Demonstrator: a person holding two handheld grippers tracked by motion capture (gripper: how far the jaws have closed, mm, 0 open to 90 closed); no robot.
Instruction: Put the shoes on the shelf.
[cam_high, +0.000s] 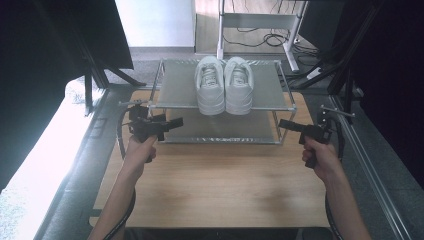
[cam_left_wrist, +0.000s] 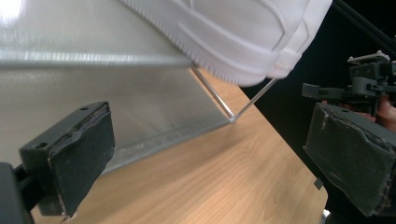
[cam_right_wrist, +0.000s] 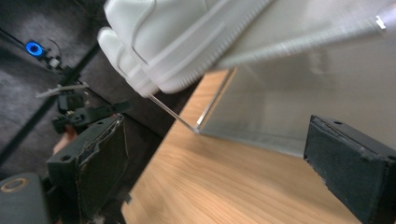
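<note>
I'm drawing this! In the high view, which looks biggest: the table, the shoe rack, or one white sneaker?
1. Wooden table, largest.
2. Metal shoe rack, next.
3. Left white sneaker, smallest; the right white sneaker looks the same size.

A wooden worktop (cam_high: 215, 185) lies under everything. Beyond its twelve o'clock edge, a white desk frame (cam_high: 260, 22) stands on the floor with dark cables (cam_high: 260, 40) trailing beneath it. Black metal struts (cam_high: 350, 55) rise at two o'clock, and a dark panel (cam_high: 100, 30) stands at ten o'clock.
</note>
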